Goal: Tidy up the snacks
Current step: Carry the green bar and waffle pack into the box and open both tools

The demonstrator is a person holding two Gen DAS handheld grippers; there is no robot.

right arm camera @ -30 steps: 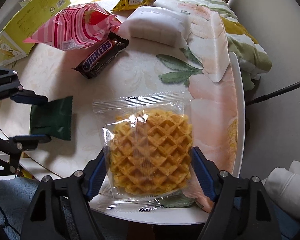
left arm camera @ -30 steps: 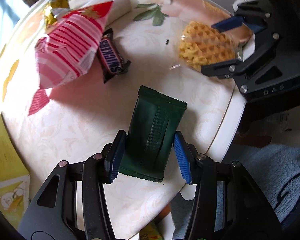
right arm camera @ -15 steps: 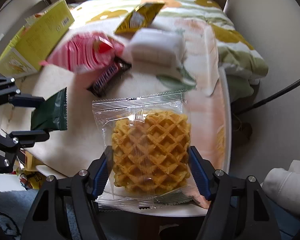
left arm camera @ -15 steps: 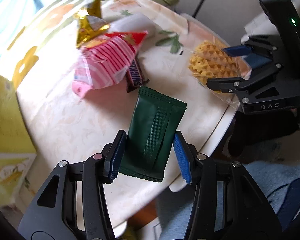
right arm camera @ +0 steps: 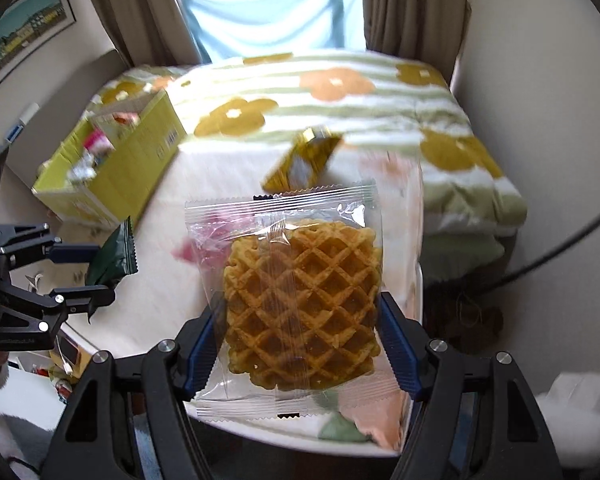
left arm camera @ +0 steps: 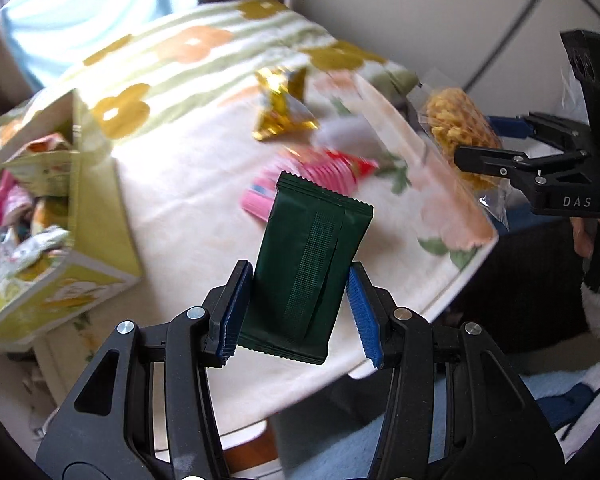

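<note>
My left gripper (left arm camera: 296, 312) is shut on a dark green snack packet (left arm camera: 308, 268) and holds it up above the table's front edge. My right gripper (right arm camera: 300, 344) is shut on a waffle in a clear wrapper (right arm camera: 300, 300), also lifted off the table. The waffle (left arm camera: 458, 128) and the right gripper (left arm camera: 512, 140) show at the right of the left wrist view. The green packet (right arm camera: 114, 256) and the left gripper (right arm camera: 80, 272) show at the left of the right wrist view. A yellow-green open box (left arm camera: 96, 216) holding several snacks stands at the table's left.
On the floral tablecloth (left arm camera: 188, 184) lie a gold packet (left arm camera: 282, 108), a pink striped bag (left arm camera: 320, 176) and a white packet (left arm camera: 348, 132). A folded flowered blanket (right arm camera: 340, 100) lies behind the table, under a curtained window. The box also shows in the right wrist view (right arm camera: 120, 160).
Both grippers have risen from the table with their snacks, the green packet and the waffle. Both views have tilted up, bringing the yellow-green box, the blanket and the window into sight.
</note>
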